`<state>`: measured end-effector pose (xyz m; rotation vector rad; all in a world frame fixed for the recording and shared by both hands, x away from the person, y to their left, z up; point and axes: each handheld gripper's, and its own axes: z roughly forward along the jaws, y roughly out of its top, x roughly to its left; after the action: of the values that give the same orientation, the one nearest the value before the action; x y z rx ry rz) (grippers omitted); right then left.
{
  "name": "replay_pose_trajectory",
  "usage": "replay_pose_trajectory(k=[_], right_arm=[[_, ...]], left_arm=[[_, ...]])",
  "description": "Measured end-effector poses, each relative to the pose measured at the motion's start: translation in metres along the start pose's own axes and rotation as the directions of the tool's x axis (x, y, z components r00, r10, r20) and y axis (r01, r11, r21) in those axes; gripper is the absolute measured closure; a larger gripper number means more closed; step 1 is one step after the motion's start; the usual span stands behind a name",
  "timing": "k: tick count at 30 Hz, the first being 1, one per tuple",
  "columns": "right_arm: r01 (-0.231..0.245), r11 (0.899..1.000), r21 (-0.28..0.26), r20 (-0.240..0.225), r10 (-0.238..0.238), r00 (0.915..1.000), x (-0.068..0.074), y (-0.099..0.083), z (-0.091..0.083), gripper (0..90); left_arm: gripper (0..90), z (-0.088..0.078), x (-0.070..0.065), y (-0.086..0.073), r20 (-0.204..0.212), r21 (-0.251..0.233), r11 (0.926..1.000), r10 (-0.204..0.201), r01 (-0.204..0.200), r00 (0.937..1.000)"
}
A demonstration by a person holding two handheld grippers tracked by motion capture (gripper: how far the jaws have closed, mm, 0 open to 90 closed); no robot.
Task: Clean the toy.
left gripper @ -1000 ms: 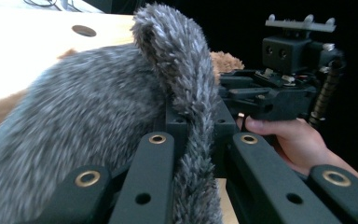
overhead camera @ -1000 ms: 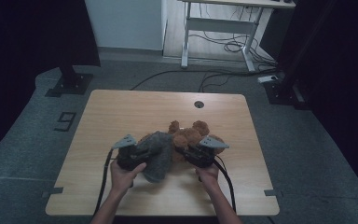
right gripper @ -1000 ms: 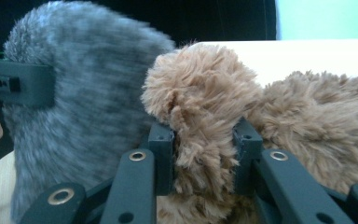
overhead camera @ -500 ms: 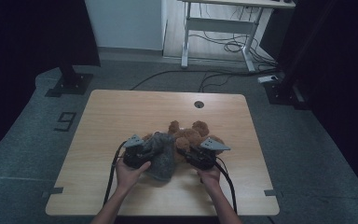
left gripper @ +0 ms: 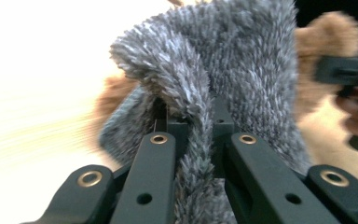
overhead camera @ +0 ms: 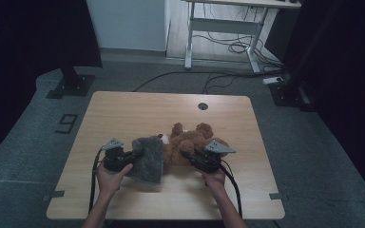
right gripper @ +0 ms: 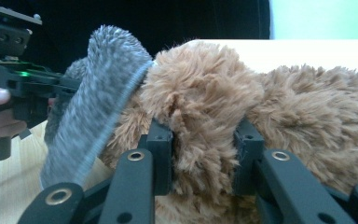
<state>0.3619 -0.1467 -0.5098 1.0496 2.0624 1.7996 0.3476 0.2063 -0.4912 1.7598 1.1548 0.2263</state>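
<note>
The grey fuzzy garment (overhead camera: 147,158) lies low in the middle of the high view, just left of centre on the wooden table (overhead camera: 123,109), its right edge against the brown teddy bear (overhead camera: 190,142). The left gripper (overhead camera: 129,156) sits at the garment's left edge, and in the left gripper view its jaws are drawn in tight on a fold of the grey knit (left gripper: 193,140), which stands up between them and fans out above. To the right, the right gripper (overhead camera: 187,154) meets the bear's lower side; in the right gripper view its jaws clamp a tuft of the brown plush (right gripper: 205,154), with the garment (right gripper: 98,107) draped over the bear at the left of that frame. Farther up, a cable hole (overhead camera: 203,106) marks the table's far edge.
</note>
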Motion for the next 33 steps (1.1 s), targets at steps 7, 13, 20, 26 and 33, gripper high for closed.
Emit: replay_pose_trajectory(k=[7,13,20,26,33], right_arm=[[-0.006,1.0,-0.005,-0.002,0.006,1.0,-0.001,0.0,0.001,67.1],[-0.015,1.0,-0.009,0.0,0.015,0.9999,0.0,0.0,0.001,67.1],[-0.012,1.0,-0.004,0.001,0.012,0.9999,0.001,-0.001,0.001,66.9],[-0.021,1.0,0.003,0.0,0.021,0.9998,-0.002,-0.001,0.0,67.1],[-0.018,1.0,0.005,-0.003,0.018,0.9998,-0.002,-0.002,0.001,67.2]], left_arm=[[84.2,-0.007,-0.006,0.004,0.029,-0.05,0.9987,0.015,-0.014,0.9995],[84.3,-0.002,-0.059,0.026,0.158,-0.114,0.9884,0.118,-0.101,0.9803],[84.1,0.048,-0.099,0.038,0.195,-0.032,0.9831,0.183,-0.18,0.9636],[84.1,0.062,-0.082,0.029,0.109,0.0,0.9874,0.157,-0.158,0.9815],[84.2,0.034,-0.048,0.018,0.08,-0.05,0.9935,0.106,-0.102,0.9911]])
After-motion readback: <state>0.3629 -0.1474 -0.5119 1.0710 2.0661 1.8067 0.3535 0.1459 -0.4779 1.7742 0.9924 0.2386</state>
